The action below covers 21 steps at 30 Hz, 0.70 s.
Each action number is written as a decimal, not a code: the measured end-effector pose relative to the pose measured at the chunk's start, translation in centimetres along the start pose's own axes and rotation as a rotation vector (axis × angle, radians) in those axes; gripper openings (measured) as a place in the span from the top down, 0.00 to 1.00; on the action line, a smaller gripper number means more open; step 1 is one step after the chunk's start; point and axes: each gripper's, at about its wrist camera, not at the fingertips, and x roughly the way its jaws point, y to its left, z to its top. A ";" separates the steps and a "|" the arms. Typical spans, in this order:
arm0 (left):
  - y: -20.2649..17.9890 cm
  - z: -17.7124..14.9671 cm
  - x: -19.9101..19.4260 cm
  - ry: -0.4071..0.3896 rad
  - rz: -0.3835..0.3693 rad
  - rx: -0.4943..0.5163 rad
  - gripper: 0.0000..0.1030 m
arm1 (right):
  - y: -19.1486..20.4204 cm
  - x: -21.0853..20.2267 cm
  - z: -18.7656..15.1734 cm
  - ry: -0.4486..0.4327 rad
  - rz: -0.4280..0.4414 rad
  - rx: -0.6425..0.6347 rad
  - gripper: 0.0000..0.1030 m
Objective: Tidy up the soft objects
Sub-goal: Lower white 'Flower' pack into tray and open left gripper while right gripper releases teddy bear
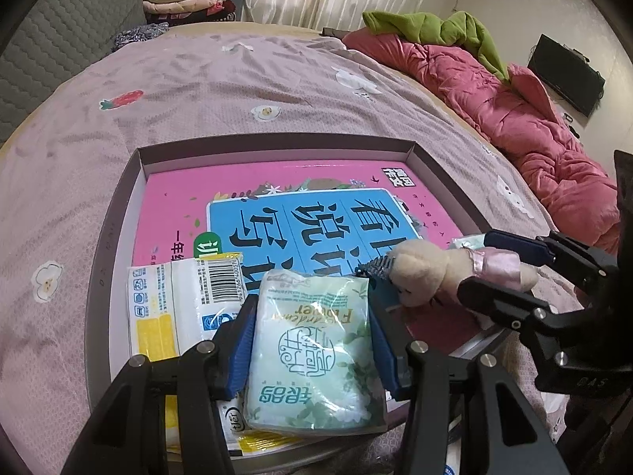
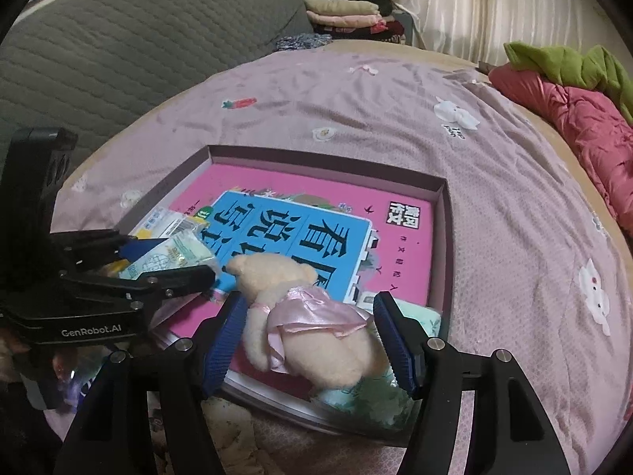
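At lower centre, the green tissue pack (image 1: pixel 312 352) is clamped between the left gripper (image 1: pixel 310 340) jaws over the shallow box (image 1: pixel 277 146) on the bed, presumably for placing. The right gripper (image 2: pixel 310 340) jaws stand wide around the plush bear (image 2: pixel 300 316), apparently released.

A mauve bedsheet (image 1: pixel 245 79), printed with small white animals and a red strawberry, is showing under a grey-brown tray (image 1: pixel 277 144). A bright pink book (image 2: pixel 316 186) is bearing a blue panel with black characters. A cream teddy bear (image 2: pixel 292 277) is wearing a glossy pale pink dress. A tissue pack (image 1: pixel 312 340) is showing mint green leaves.
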 end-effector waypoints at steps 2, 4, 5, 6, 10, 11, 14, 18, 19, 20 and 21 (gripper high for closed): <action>0.0 0.0 0.0 0.001 0.002 0.000 0.50 | -0.1 0.4 -0.1 0.007 -0.016 0.008 0.29; -0.1 0.0 0.0 0.003 0.004 0.001 0.50 | -0.2 0.7 0.0 0.007 -0.020 0.023 0.29; -0.1 0.0 0.1 0.003 0.005 0.002 0.50 | -0.3 0.7 0.0 0.004 -0.016 0.029 0.29; -0.1 0.0 0.1 0.005 0.006 0.004 0.50 | -0.3 0.7 0.1 -0.001 -0.010 0.033 0.29; -0.1 0.0 0.1 0.008 0.005 0.004 0.50 | -0.1 0.4 0.2 -0.033 0.016 0.038 0.29; -0.1 0.0 0.1 0.008 0.005 0.004 0.50 | -0.1 0.3 0.3 -0.042 0.026 0.043 0.29; -0.1 0.0 0.1 0.008 0.006 0.005 0.50 | -0.2 0.1 0.3 -0.049 0.035 0.054 0.28; -0.1 0.0 0.1 0.010 0.007 0.005 0.50 | -0.4 -0.1 0.5 -0.062 0.030 0.062 0.28; -0.2 0.0 0.1 0.010 0.008 0.005 0.50 | -0.5 -0.2 0.5 -0.067 0.031 0.065 0.28; -0.2 0.0 0.1 0.011 0.010 0.005 0.50 | -0.5 -0.4 0.5 -0.075 0.032 0.069 0.28; -0.1 0.0 0.2 0.012 0.010 0.005 0.50 | -0.6 -0.5 0.5 -0.079 0.031 0.071 0.28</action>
